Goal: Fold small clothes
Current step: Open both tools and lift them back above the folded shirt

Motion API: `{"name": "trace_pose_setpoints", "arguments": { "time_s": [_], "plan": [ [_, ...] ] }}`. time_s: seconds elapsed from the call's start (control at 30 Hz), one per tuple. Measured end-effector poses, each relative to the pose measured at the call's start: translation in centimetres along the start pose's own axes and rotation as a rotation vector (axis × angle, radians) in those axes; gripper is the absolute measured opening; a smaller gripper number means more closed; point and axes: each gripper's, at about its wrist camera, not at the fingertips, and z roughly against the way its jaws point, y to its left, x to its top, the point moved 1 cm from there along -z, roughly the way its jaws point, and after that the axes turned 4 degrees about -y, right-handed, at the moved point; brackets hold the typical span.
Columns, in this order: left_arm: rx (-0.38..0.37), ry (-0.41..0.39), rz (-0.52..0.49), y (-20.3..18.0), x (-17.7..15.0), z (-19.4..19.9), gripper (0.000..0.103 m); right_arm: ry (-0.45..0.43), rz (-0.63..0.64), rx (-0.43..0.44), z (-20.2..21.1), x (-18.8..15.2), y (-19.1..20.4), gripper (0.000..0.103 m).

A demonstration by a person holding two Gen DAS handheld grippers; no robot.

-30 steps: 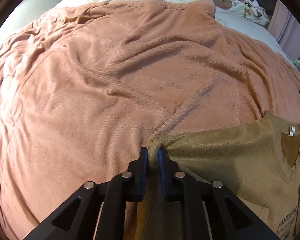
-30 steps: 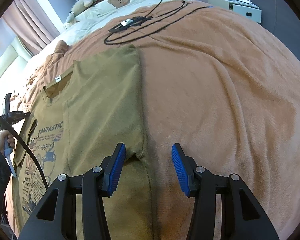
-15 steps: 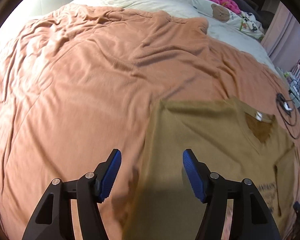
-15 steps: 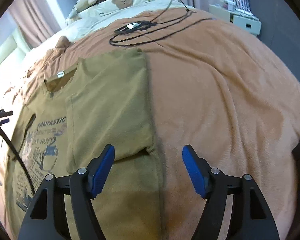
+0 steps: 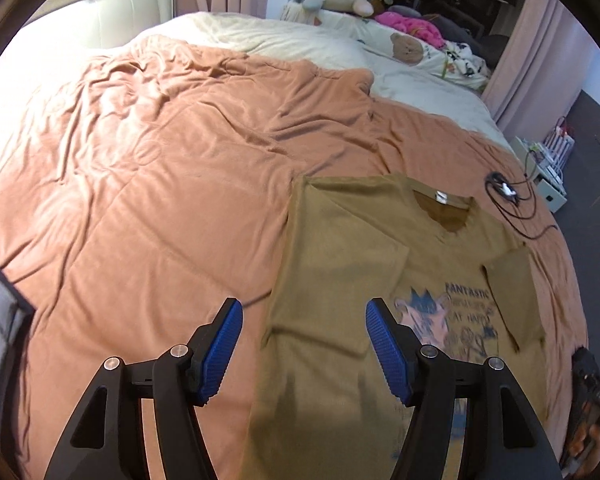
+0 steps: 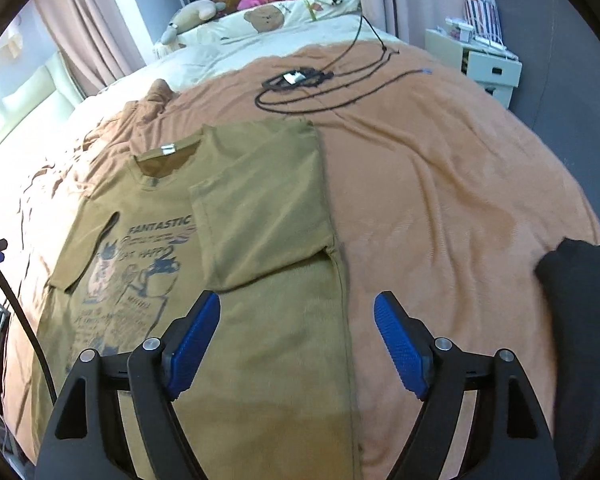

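An olive-brown T-shirt (image 5: 352, 264) with a blue "FANTASTIC" print lies flat on the orange blanket (image 5: 140, 184), both sleeves folded in over the front. My left gripper (image 5: 304, 344) is open and empty, raised above the shirt's left edge. In the right wrist view the same shirt (image 6: 260, 208) lies with its right side folded in, and my right gripper (image 6: 298, 340) is open and empty above the shirt's right edge.
A black cable with a small device (image 6: 296, 80) lies on the blanket beyond the shirt. A dark garment (image 6: 580, 300) sits at the right edge. Pillows and plush toys (image 5: 404, 44) lie at the bed's head. White drawers (image 6: 488, 68) stand beside the bed.
My left gripper let go of the shirt's left sleeve, which now lies folded in, then opened wide and rose back. My right gripper opened wider and lifted away.
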Motion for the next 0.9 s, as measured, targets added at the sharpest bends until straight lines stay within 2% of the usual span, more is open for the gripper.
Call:
{"name": "trace_pose_setpoints", "arguments": {
  "time_s": [0.27,0.63,0.9],
  "plan": [
    [-0.038,-0.042,0.021,1.3,-3.6,6.4,0.066,-0.057,0.045,0.010,7.2,-1.7,0.7,0.078],
    [-0.054,-0.102,0.082,5.5,-8.7,13.7,0.066,-0.119,0.115,-0.023,13.3,-5.7,1.9,0.078],
    [-0.086,-0.137,0.152,8.3,-12.5,17.9,0.066,-0.162,0.154,-0.001,17.3,-8.8,2.8,0.078]
  ]
}}
